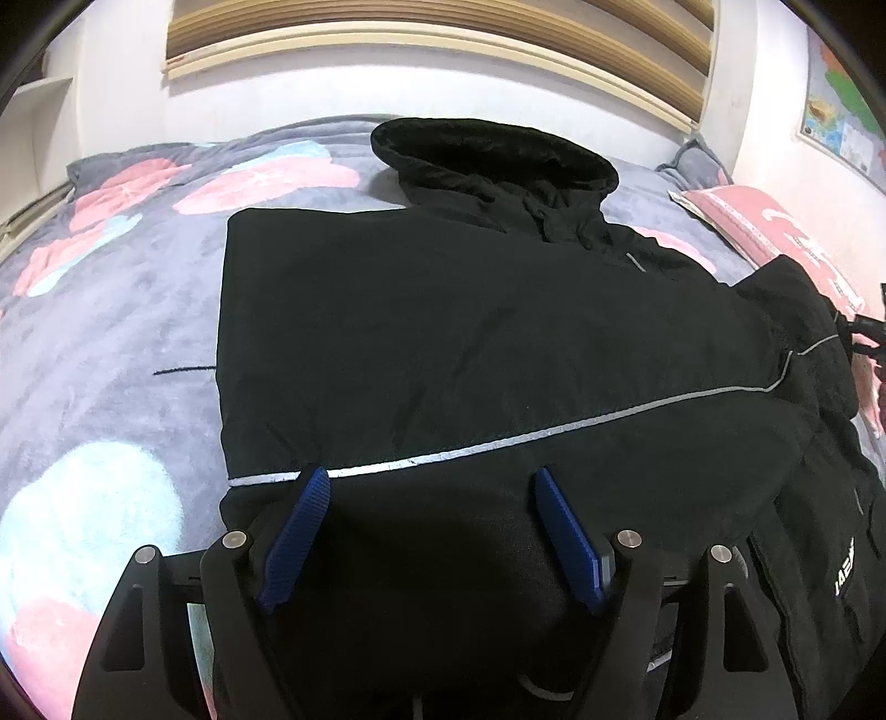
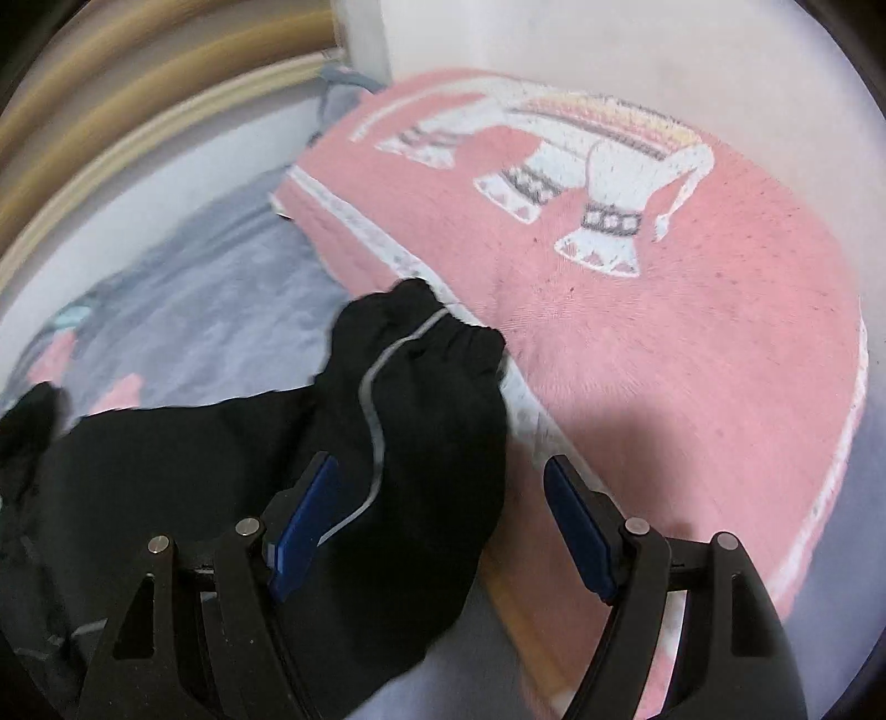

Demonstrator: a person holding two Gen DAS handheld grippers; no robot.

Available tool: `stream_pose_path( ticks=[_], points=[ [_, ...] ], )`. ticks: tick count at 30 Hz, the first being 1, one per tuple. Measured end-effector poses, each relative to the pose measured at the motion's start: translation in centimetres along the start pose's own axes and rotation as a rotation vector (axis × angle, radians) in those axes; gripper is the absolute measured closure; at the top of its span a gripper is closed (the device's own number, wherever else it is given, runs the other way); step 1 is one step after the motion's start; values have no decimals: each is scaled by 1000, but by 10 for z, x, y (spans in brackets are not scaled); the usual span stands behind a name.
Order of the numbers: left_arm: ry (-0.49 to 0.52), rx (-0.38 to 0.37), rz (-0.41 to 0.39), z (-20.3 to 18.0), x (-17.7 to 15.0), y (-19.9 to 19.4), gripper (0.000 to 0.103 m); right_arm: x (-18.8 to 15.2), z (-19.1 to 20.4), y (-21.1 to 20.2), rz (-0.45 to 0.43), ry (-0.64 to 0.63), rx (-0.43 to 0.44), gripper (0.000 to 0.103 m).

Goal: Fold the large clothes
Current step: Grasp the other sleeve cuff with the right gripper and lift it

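A large black hooded jacket [image 1: 470,332] with a thin reflective grey stripe lies spread on the bed, hood [image 1: 493,155] toward the wall. One side is folded over the body. My left gripper [image 1: 429,482] hovers open over the jacket's near edge, blue pads [image 1: 296,531] apart, nothing between them. In the right wrist view the jacket's right sleeve [image 2: 421,421] with its elastic cuff [image 2: 443,315] lies against a pink pillow. My right gripper [image 2: 440,471] is open above the sleeve, its left finger over the fabric, holding nothing.
The bed is covered by a grey blanket [image 1: 122,343] with pink and pale blue shapes. A pink pillow [image 2: 664,310] with a white horse design lies at the right. A wooden-slat headboard [image 1: 443,33] and white wall stand behind; a map [image 1: 841,116] hangs at right.
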State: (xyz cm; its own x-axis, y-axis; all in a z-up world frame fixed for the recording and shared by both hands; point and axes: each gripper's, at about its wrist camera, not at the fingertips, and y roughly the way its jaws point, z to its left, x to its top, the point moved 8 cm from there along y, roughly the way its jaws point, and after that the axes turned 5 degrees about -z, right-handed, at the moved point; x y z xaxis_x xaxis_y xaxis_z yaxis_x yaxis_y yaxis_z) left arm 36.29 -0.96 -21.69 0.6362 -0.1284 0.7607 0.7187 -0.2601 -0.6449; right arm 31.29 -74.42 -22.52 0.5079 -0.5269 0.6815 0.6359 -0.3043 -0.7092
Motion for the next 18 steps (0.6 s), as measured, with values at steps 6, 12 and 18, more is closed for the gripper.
stream_pose_path(
  ticks=[6,12,18],
  points=[
    [-6,-6,-3,0,0,0,24,2,24,14,31,-95,73,85],
    [-7,-9,-3,0,0,0,24,29,-19,-68,-185,-106,-51,90],
    [-9,-12,-4,1,0,0,24,9,-65,-47,-75,6,-58,90]
  ],
)
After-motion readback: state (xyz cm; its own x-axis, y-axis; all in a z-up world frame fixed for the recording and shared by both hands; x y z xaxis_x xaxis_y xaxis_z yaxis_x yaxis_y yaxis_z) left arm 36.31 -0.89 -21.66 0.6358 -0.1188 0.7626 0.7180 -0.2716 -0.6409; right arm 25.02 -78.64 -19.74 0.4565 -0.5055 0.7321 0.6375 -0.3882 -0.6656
